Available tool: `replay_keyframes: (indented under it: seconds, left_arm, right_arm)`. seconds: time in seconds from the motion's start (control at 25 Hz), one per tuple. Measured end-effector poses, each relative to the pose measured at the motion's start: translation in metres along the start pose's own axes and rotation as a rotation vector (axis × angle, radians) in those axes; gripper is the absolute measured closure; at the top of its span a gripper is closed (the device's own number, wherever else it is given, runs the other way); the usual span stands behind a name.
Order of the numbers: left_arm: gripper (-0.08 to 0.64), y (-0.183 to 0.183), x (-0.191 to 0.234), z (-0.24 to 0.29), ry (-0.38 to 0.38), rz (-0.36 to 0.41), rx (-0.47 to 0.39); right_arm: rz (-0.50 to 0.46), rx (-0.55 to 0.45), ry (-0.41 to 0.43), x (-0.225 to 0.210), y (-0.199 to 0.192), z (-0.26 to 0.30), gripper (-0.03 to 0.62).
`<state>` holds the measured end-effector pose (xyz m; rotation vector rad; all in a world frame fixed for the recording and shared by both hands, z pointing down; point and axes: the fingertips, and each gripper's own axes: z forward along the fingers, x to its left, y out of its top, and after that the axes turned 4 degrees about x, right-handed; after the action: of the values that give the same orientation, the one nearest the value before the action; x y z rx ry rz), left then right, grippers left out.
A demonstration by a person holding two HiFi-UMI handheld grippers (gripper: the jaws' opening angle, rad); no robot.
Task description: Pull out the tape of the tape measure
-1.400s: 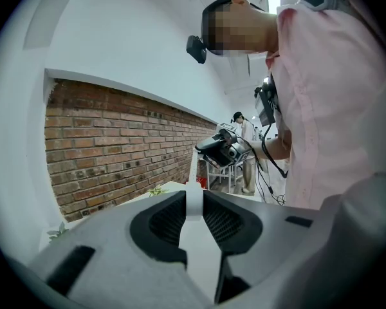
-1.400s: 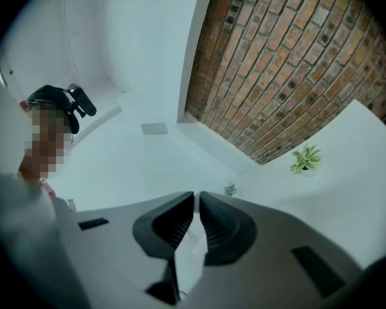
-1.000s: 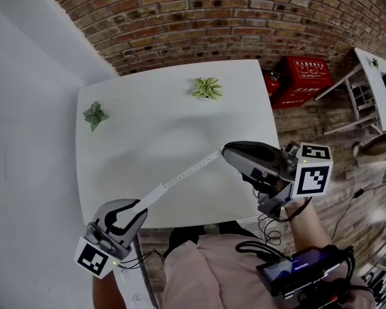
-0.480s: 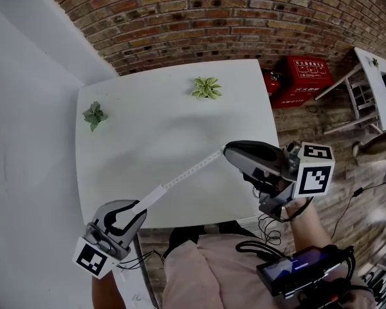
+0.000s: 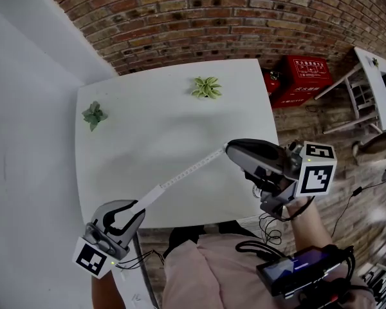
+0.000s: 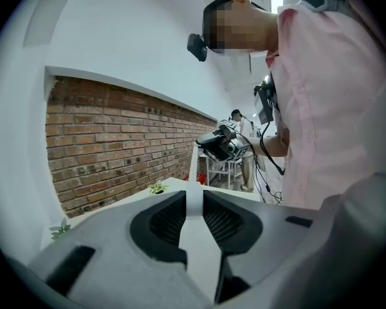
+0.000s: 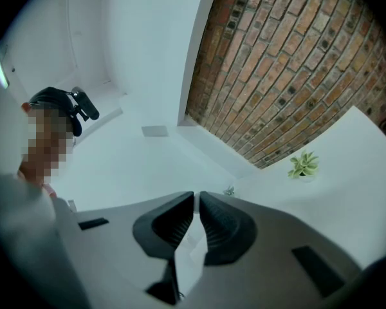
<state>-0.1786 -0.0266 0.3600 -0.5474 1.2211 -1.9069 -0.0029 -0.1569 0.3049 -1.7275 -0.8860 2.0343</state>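
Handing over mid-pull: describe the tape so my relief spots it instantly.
Find the white table, then its near half. The tape runs diagonally there, taut between the left gripper and the right gripper. Unlike the two green plants, it is a long, flat white strip.

Not much to read here, honestly. The red box point(image 5: 307, 76), well apart from the right gripper point(image 5: 229, 149)'s fingers, had white characters on its lid, too small for us to make out. The tape point(image 5: 183, 174), running from the right fingers to the tape measure point(image 5: 149, 195) in the left gripper point(image 5: 137, 206)'s fingers, carried tick marks we couldn't read. The marker cubes point(image 5: 316, 171) showed only black-and-white squares.
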Motion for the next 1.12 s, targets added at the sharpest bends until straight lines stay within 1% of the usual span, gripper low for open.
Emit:
replay_keyframes:
  seconds: [0.44,0.84,1.12]
  left_arm:
    - [0.472,-0.0012,0.0002,0.0001,-0.003,0.007,0.01]
    - [0.472,0.0012,0.0009,0.0005,-0.007,0.028,0.005]
    - [0.472,-0.0003,0.0007,0.0005,-0.008,0.021,0.007]
  right_arm:
    - [-0.004,-0.004,-0.006,-0.0008,0.0009,-0.0015,0.557]
    - [-0.009,-0.005,-0.003,0.0006,0.0015,-0.0009,0.557]
    - [-0.011,-0.005,0.0,0.0019,0.0016,-0.0013,0.557]
